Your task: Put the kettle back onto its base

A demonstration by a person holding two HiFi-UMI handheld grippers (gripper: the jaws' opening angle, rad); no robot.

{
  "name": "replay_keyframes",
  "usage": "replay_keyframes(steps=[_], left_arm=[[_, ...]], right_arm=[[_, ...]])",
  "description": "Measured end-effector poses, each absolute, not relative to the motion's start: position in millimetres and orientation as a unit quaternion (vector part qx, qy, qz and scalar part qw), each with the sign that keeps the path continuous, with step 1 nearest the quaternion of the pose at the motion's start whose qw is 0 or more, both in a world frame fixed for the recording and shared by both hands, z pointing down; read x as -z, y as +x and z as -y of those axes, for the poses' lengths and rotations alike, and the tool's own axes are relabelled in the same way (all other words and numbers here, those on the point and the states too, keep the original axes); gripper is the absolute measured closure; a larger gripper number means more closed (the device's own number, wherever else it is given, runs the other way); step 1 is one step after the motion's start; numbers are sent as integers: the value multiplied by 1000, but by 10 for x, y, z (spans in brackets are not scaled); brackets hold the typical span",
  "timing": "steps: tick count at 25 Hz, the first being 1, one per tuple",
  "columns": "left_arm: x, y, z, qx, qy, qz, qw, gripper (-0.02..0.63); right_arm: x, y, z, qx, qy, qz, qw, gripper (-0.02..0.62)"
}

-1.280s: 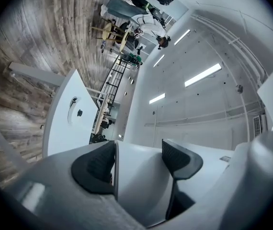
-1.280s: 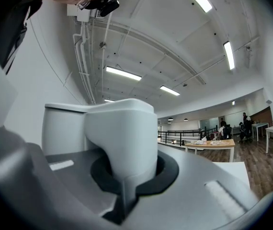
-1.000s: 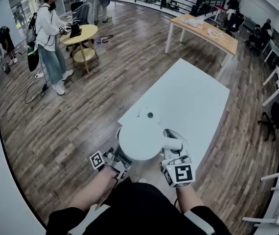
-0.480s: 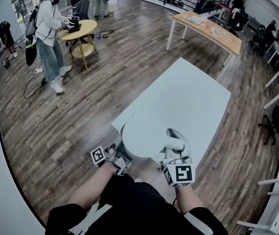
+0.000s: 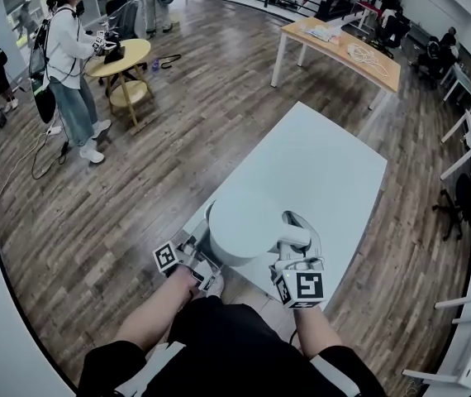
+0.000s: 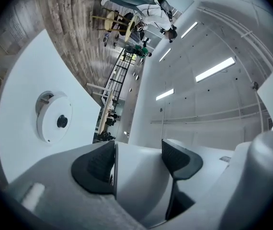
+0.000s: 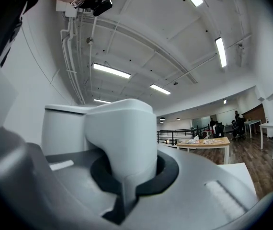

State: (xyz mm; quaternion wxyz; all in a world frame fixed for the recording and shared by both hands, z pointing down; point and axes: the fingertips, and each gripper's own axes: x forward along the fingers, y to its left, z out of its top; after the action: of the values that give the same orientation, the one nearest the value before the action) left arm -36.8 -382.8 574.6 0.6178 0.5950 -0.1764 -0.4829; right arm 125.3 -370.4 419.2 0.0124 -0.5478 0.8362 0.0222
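A white kettle (image 5: 240, 222) hangs over the near end of the white table (image 5: 335, 164), carried by both grippers. My right gripper (image 5: 295, 253) is shut on the kettle's handle (image 5: 295, 236); in the right gripper view the handle (image 7: 122, 138) fills the space between the dark pads. My left gripper (image 5: 205, 265) is shut on the kettle's lower left side, whose white wall (image 6: 139, 171) sits between the pads. The round white base (image 6: 52, 116) with its dark centre pin lies on the table ahead; in the head view the kettle hides it.
A wooden table (image 5: 343, 52) with papers stands farther back. At the far left a person (image 5: 66, 64) stands beside a round yellow table (image 5: 120, 56). Wooden floor surrounds the white table, and a chair (image 5: 467, 197) is at the right.
Both grippers have carried the kettle forward over the table. The base, visible beyond the kettle a second ago, is now covered by it in the head view.
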Motion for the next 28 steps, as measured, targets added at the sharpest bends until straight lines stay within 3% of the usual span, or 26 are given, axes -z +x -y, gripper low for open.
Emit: replay_keyframes(steps=[19,28], left_arm=[[-6122,-207,4748,389,618,235,642,298],[-6123,-324,5009,241,735,358,522,298]], right_arm=[[-4578,1471,4457,7,-592,-806,25,589],[-4949,1414,4672,-3,-589,-808,-26,589]])
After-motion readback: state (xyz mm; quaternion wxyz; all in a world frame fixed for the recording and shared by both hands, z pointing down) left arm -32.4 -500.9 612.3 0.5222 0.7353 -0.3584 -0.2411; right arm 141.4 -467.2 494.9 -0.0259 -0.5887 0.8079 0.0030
